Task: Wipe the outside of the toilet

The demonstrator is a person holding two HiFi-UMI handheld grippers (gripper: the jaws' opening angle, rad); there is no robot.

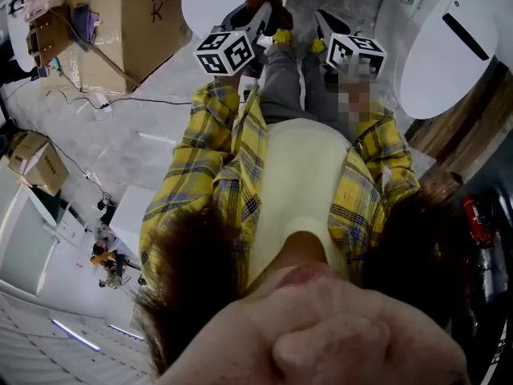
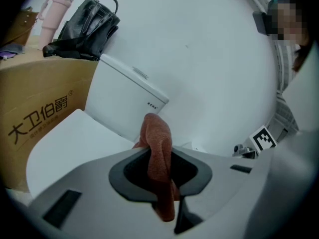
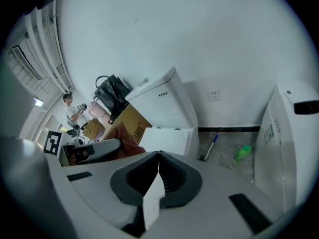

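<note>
Two tongs: held side by side beyond the person's grey trouser legs, marker cubes facing up in the head view.
Left gripper (image 2: 162,171): jaws pinched a rust-red cloth (image 2: 158,146), which stood up above them and hung below them.
Right gripper (image 3: 157,166): jaws pressed together on a thin white slip (image 3: 152,195); whether it was paper or fabric could not be told.
Toilet (image 2: 124,101): white, ahead of both tongs and apart from the cloth, its cistern against the white wall.
Cardboard box (image 2: 37,108): stood just beside the toilet on the left, with printed characters on its side.
Box top: a black handbag (image 2: 87,26) sat near a pink tumbler (image 2: 50,19).
Right of toilet: a blue-handled brush (image 3: 212,146) leaned at the wall foot, near a green bottle (image 3: 243,152) on the speckled floor; a wall socket (image 3: 214,95) sat above them.
White appliance (image 3: 289,138): stood further right, with a dark slot on its front.
In the way: the person's chin and yellow plaid shirt (image 1: 200,175) filled most of the head view; in the right gripper view, the left gripper and cloth overlapped the box.
</note>
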